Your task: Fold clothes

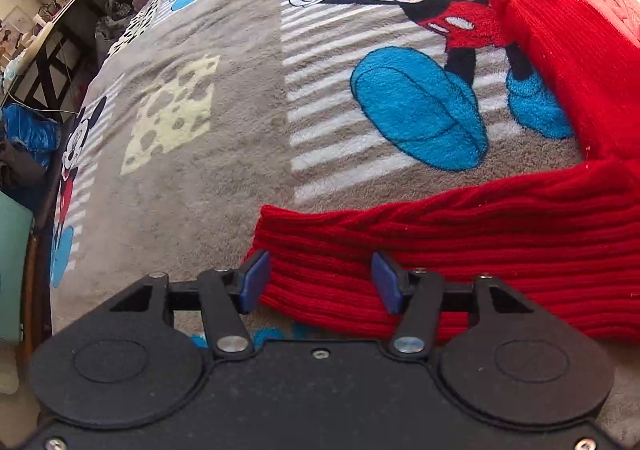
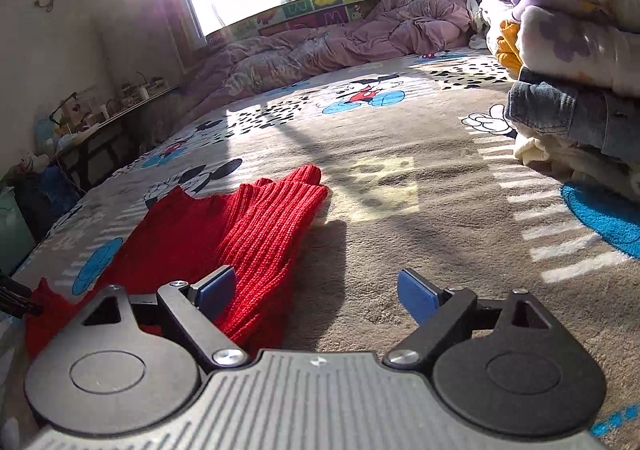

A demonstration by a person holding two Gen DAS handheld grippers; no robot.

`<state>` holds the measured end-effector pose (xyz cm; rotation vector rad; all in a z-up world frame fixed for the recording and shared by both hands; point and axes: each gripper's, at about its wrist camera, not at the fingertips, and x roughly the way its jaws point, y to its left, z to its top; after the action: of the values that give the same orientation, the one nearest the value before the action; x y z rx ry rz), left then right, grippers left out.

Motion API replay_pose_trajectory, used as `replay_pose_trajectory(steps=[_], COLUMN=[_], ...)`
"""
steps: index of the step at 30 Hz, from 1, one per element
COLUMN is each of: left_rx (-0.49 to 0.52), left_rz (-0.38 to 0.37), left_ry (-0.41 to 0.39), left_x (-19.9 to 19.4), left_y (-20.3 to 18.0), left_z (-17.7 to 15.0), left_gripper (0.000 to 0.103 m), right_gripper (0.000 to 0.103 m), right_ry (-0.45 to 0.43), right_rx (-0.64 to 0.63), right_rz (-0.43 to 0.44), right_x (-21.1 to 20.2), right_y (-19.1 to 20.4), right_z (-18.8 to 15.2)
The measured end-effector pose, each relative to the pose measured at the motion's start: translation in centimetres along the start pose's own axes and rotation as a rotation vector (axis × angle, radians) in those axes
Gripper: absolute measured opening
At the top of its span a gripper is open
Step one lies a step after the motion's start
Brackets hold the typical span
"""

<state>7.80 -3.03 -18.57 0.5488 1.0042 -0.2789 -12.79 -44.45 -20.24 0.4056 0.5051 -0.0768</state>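
On Mickey blanket: red sweater sleeve between open left claw; right claw open, empty.

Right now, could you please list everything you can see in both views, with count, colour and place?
sweater: one, red ribbed knit, spread on the blanket, a sleeve lying between the left gripper's fingers
blanket: one, grey-brown with cartoon mouse prints, covering the bed
quilt: one, pink, crumpled at the far side under the window
clothes pile: one stack, purple, white, yellow and denim, on the blanket at right
side table: one, dark, cluttered, beside the bed at left
left gripper: black with blue pads, open around the sleeve
right gripper: black with blue pads, open, at the sweater's edge
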Motion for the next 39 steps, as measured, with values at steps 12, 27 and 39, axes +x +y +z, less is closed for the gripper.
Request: replay_pose_trajectory(steps=[12, 27, 39], left_rx=[0.025, -0.016, -0.023], left_rz=[-0.116, -0.078, -0.102], left_ry=[-0.107, -0.158, -0.208], left_x=[-3.5, -3.9, -5.1], left_y=[-1.6, -1.0, -3.0], left_z=[2.8, 3.9, 6.1], left_gripper=[0.066, 0.066, 0.066], right_gripper=[0.065, 0.01, 0.01], right_ry=[0.121, 0.031, -0.129], right_rx=[0.206, 0.05, 0.115], right_rz=[0.121, -0.011, -0.179], right_x=[7.9, 6.7, -1.7], right_y=[-0.7, 1.7, -4.8], right_z=[4.0, 5.4, 5.5])
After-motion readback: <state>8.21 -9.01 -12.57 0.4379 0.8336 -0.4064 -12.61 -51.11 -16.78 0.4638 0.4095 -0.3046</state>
